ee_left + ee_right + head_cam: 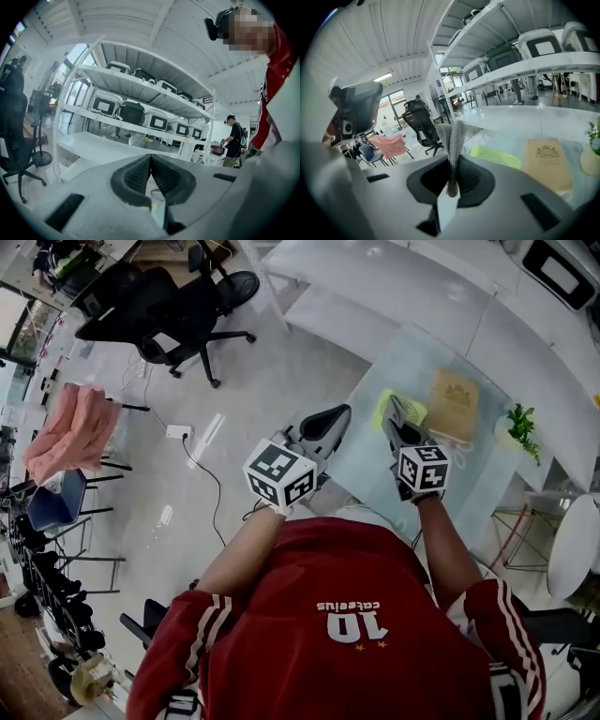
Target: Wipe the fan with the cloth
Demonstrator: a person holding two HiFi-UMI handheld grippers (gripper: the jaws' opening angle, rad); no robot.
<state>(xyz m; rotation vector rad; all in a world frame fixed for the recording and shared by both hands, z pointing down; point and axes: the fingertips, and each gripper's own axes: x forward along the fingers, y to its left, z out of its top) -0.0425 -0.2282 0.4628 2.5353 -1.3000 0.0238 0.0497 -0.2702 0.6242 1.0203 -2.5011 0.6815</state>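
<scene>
My right gripper (453,161) is shut on a grey knitted cloth (455,136), which sticks up between the jaws. In the head view that gripper (395,412) hangs over the glass table (370,470). Just beyond it a yellow-green ribbed thing (494,157), maybe the fan, lies flat on the table (382,401). My left gripper (150,164) is shut with nothing between its ribbed pads. It is held up at the table's left edge (336,416), pointing toward the white shelves.
A brown printed box (454,404) lies right of the yellow-green thing, and a small potted plant (520,427) stands farther right. White shelving (412,287) runs behind the table. A black office chair (178,306) and a pink cloth on a chair (70,432) stand on the floor at the left.
</scene>
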